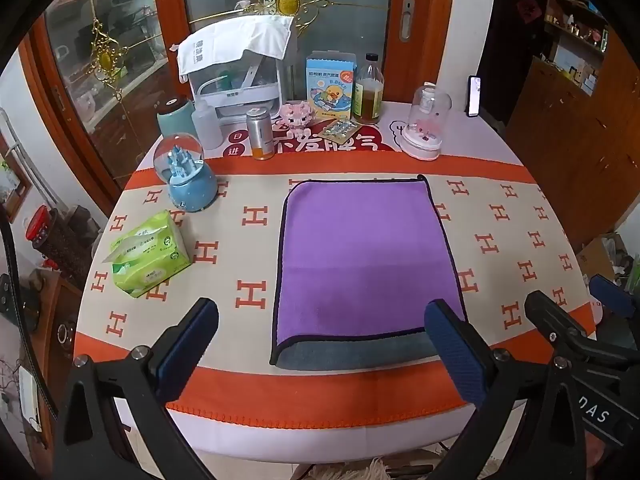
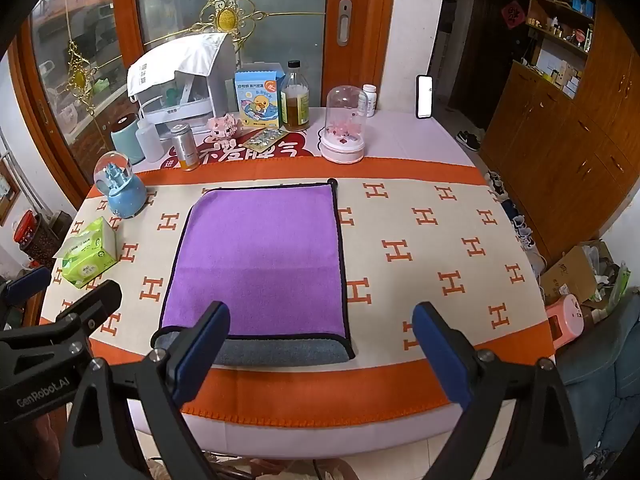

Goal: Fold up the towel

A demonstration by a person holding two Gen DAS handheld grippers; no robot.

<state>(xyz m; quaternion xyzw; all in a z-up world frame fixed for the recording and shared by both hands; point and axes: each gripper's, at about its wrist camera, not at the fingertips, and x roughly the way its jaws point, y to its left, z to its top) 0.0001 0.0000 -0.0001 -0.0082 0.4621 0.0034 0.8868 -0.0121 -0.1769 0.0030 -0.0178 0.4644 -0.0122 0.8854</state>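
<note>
Toward the near edge of the table (image 1: 304, 432), on the orange-bordered cloth (image 1: 500, 216) patterned with H shapes: a purple towel (image 1: 368, 252), folded once, flat, dark-piped along its edges, with the grey underside showing as a strip (image 1: 356, 354) along the near side where the upper layer stops short of the lower one. Just before that near side, held above the table's near edge and touching nothing: left gripper (image 1: 332, 348), blue-padded fingers (image 1: 188, 344) spread wide, one finger off the towel's left side, the other over its near right corner. Beside it to the right: right gripper (image 2: 320, 352), likewise spread wide and clamped on nothing, its left finger (image 2: 204, 352) over the grey strip near the towel's near left corner, its right finger well clear of the towel over bare cloth. Near the left edge: a green tissue pack (image 1: 150, 254) and, behind it, a blue snow globe (image 1: 186, 174). Along the far edge: a white appliance draped with a white cloth (image 1: 240, 68), a teal cup (image 1: 174, 116), a silver can (image 1: 260, 132), a duck-printed box (image 1: 330, 88), a bottle of amber liquid (image 1: 369, 92), a glass dome on a pink base (image 1: 426, 124), and a phone (image 1: 474, 96) standing upright at the far right corner.
</note>
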